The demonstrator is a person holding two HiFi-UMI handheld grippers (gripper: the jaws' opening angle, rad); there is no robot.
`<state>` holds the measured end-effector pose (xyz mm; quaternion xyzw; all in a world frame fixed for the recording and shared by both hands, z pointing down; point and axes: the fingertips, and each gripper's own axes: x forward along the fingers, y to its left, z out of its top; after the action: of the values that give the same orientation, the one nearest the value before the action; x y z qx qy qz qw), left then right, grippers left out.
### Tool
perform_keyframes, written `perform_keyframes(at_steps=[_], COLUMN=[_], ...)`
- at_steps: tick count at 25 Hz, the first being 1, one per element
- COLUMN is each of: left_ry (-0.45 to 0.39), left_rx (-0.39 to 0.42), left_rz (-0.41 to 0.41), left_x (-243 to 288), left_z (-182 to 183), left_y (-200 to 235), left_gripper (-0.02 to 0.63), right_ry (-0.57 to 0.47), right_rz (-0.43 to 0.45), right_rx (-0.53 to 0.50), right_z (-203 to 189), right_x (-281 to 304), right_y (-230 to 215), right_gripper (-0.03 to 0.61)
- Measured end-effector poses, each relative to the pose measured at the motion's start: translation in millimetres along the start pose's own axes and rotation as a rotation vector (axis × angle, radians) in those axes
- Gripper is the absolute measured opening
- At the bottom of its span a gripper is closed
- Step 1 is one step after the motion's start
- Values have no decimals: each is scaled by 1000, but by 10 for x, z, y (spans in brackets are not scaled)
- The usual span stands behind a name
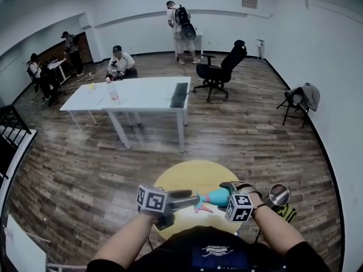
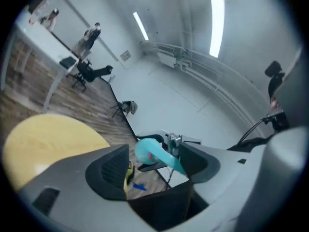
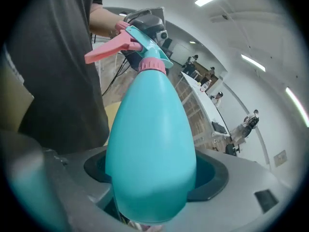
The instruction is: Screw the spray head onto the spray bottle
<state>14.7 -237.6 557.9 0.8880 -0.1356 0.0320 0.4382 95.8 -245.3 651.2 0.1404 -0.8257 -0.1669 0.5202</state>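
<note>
Right gripper view: right hand-held gripper (image 3: 154, 174) clamps spray bottle (image 3: 149, 124) | left hand-held gripper (image 2: 153, 166) wide

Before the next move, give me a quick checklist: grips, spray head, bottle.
1. Hold: ok, right gripper jaws clamp the spray bottle by its body.
2. Seating: ok, spray head sits on the neck, pink collar at the joint.
3. Collar fully tight: cannot tell.
4. Free hand: ok, left gripper jaws stand apart around the spray head, not pressing it.
5. Support: ok, yellow table lies below the bottle.
</note>
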Motion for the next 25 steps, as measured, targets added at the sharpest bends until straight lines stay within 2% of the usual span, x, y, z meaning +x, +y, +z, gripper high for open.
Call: perform_keyframes(at_steps=[2,3,4,5,7,10,12,13,15,18,20,23,25], left_ry=[34,60,96,141,235,374,421,410,304,65,-93,-321,-406], left_rx=[-112,-126,-96,-32,90,220,266,265,205,111,90,-6,-13], left_rz=[-62,-67,-43,-1,59,99,118,119,91,36,52,81,137], left_x=[168,245,305,344,384,419,444,454,454,323,55,-504,-788], left_z=[-126,-186,-253,-324,-449,-593,-636,-617,-472,-139,64,223,175], left_y=[-30,-34,-16,19,59,69,78,71,33,-37,10,241,441], left_gripper=[362,333,278,226,221,232,232,233,239,257,265,262,220], right_ry=[18,28,44,62,82,104,114,111,77,17,1,-14,-39], right_rz=[-40,-52,-59,-60,-50,-46,-40,-32,-6,26,30,37,38], right_rx=[-75,-113,-148,-178,-208,-242,-254,-241,-168,-64,-20,71,140], right_z=[120,171,196,195,156,110,84,71,58,79,15,-186,-301], right_x=[18,29,42,53,71,95,112,115,116,104,99,80,71], right_y=[-27,-32,-29,-17,38,93,109,115,124,159,197,270,296], right_gripper=[430,431,431,431,431,431,430,430,428,428,428,428,428])
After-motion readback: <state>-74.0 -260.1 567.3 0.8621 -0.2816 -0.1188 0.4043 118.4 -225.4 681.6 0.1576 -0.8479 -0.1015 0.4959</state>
